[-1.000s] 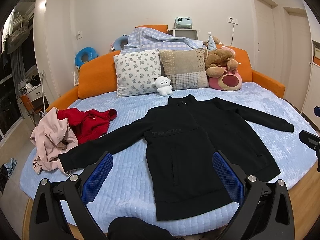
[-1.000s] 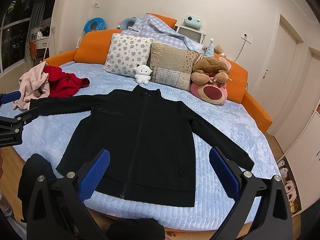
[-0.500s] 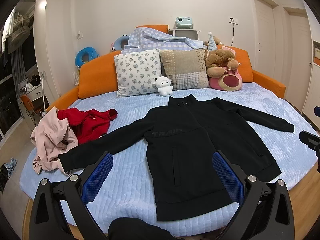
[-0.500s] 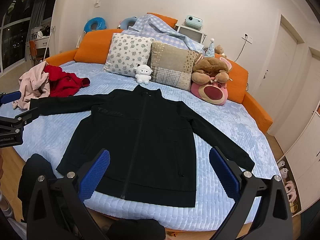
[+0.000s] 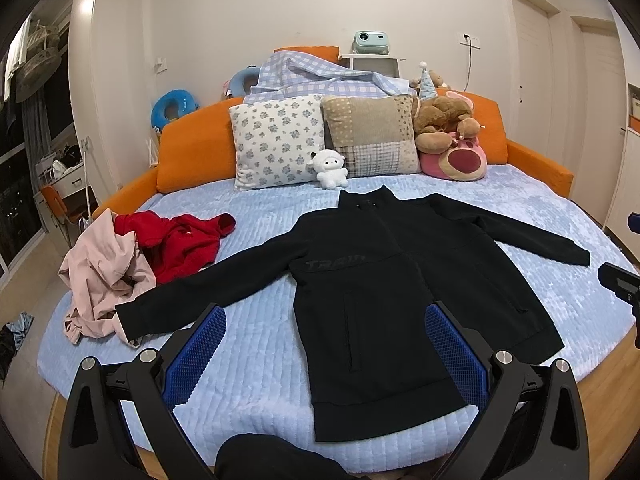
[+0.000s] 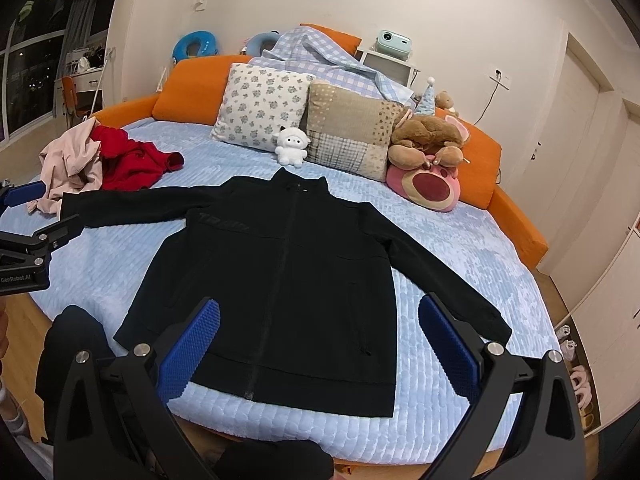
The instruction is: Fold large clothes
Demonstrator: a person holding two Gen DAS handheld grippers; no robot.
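A black zip jacket (image 5: 372, 292) lies flat and face up on the light blue bed (image 5: 260, 344), both sleeves spread out; it also shows in the right wrist view (image 6: 280, 276). My left gripper (image 5: 326, 350) is open and empty, held above the bed's near edge, in front of the jacket's hem and left sleeve. My right gripper (image 6: 320, 346) is open and empty, held above the near edge in front of the hem. Neither touches the jacket.
A red garment (image 5: 180, 240) and a pink garment (image 5: 104, 280) lie heaped at the bed's left side. Pillows (image 5: 280, 140) and plush toys (image 5: 452, 140) line the orange headboard (image 5: 192, 152). Wooden floor (image 6: 560, 280) and doors are on the right.
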